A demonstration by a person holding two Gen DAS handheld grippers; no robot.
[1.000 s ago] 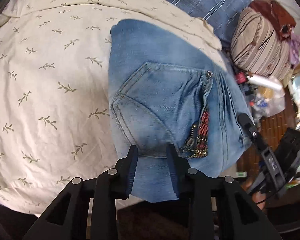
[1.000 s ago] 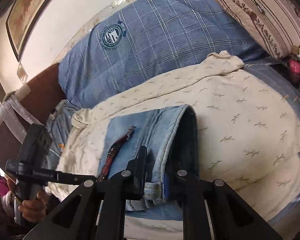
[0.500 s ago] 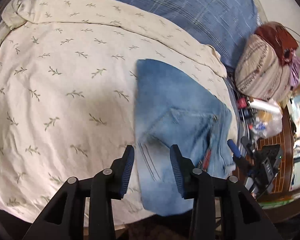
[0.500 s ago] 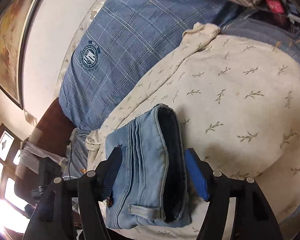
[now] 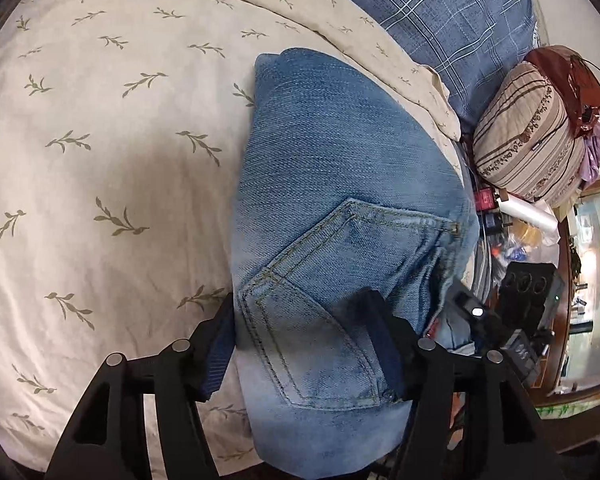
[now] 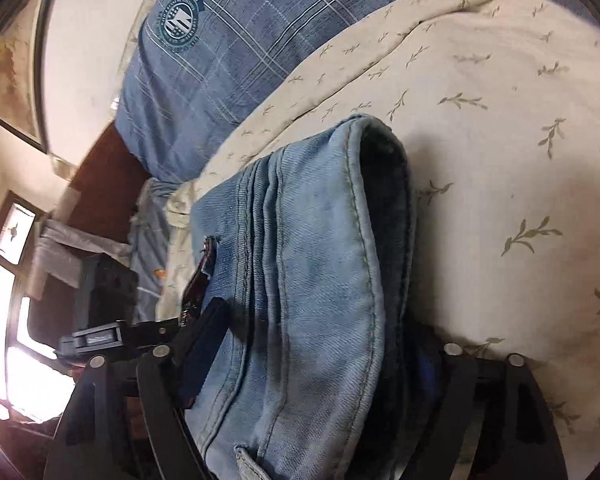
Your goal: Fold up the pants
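The folded blue jeans (image 5: 340, 184) lie on a cream leaf-print sheet (image 5: 100, 140), back pocket up. My left gripper (image 5: 304, 340) is open, its two fingers astride the near end of the folded jeans. In the right wrist view the jeans (image 6: 312, 272) show their waistband edge and stacked folds. My right gripper (image 6: 320, 344) is open wide, its fingers on either side of the thick folded bundle. Each gripper shows in the other's view, at the jeans' opposite side.
A blue plaid pillow (image 5: 452, 12) lies beyond the sheet. A striped brown bolster (image 5: 528, 136) and a cluttered side table (image 5: 520, 232) stand to the right. A dark headboard (image 6: 100, 184) and a bright window (image 6: 12, 280) are at the left of the right wrist view.
Both grippers have opened and let go of the jeans. They have moved in close so that the fingers straddle the folded bundle, which now lies on the sheet.
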